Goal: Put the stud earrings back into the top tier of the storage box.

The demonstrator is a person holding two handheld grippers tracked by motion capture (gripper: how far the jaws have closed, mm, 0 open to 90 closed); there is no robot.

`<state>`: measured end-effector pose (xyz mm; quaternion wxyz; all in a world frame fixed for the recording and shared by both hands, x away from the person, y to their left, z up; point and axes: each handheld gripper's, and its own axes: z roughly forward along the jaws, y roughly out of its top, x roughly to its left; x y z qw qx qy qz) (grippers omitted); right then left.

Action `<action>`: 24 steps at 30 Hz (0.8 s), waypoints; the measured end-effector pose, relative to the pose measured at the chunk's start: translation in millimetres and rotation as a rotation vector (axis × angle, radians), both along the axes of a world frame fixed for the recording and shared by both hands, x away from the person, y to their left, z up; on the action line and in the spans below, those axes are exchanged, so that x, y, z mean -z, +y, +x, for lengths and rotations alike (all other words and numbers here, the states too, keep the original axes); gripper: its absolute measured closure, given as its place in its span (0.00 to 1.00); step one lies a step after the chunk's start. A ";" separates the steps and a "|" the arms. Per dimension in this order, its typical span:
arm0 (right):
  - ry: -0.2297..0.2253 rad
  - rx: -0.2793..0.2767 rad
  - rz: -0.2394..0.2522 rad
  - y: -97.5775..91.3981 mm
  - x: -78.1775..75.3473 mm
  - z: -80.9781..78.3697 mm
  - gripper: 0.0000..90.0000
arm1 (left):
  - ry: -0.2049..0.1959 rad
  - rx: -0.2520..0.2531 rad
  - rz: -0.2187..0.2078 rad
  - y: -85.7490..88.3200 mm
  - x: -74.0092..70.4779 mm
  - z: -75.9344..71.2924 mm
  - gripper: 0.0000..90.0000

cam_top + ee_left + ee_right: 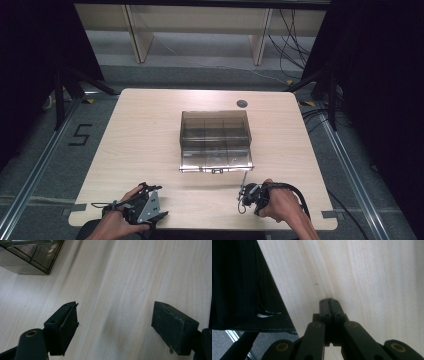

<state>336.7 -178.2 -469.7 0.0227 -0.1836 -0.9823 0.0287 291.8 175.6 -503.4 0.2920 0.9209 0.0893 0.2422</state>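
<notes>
A smoky clear plastic compartment box [215, 140] sits in the middle of the pale wooden table [145, 130], with its lid lying flat toward the front. A corner of the box [32, 255] appears at the top left of the left gripper view. My left gripper [145, 206] rests near the table's front left edge, and its jaws [115, 315] stand wide open over bare wood. My right gripper [246, 195] is at the front right, just in front of the box's right corner. Its jaws [329, 300] are pressed together with nothing between them.
A round cable hole [242, 103] lies in the table behind the box. Past the table's near edge hangs dark cloth [237, 285]. Metal rails [35, 170] run along the floor on both sides, and loose cables [292, 50] lie at the back right.
</notes>
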 end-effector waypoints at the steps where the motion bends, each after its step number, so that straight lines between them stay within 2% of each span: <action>1: -0.011 -0.025 -0.002 -1.1 -1.7 1.4 1.00 | -0.002 0.002 0.002 0.0 0.2 -0.1 0.23; 2: -0.011 0.003 -0.007 -1.7 -3.5 -0.4 1.00 | -0.002 0.002 0.002 0.0 0.2 -0.1 0.23; 4: -0.013 -0.016 0.002 -3.6 -5.9 0.7 0.99 | -0.002 0.002 0.003 0.0 0.0 0.0 0.23; 5: -0.004 0.015 -0.001 -4.9 -6.5 -0.1 0.97 | -0.001 0.003 0.002 -0.1 0.2 -0.1 0.23; 7: -0.014 -0.005 -0.002 -7.8 -6.0 1.0 0.95 | -0.001 0.003 0.002 -0.1 0.3 -0.2 0.23; 12: 0.002 0.029 -0.013 -15.6 -1.0 -0.2 0.91 | -0.005 0.005 0.010 0.0 0.0 0.1 0.23; 14: 0.004 0.012 -0.005 -17.8 2.8 -0.1 0.90 | -0.002 0.001 0.003 -0.1 0.2 0.0 0.23; 15: 0.006 0.012 -0.010 -18.8 3.6 0.1 0.90 | -0.002 0.002 0.003 -0.1 0.2 0.0 0.23; 16: 0.008 0.039 -0.015 -19.1 4.5 -1.2 0.91 | -0.009 0.001 0.003 -0.2 0.7 0.0 0.23; 17: 0.008 0.023 -0.004 -20.3 5.0 0.1 0.91 | -0.015 0.002 0.005 -0.2 0.6 0.1 0.23; 21: 0.028 0.017 0.001 -21.0 5.1 0.3 0.96 | -0.007 -0.003 -0.007 -0.4 1.2 -0.2 0.23; 22: 0.039 0.039 0.016 -21.1 6.1 -1.2 0.97 | -0.007 -0.002 -0.007 -0.5 1.2 -0.2 0.23; 24: 0.040 0.016 0.032 -21.3 7.2 -0.3 0.98 | -0.007 -0.001 -0.005 -0.3 1.0 -0.2 0.23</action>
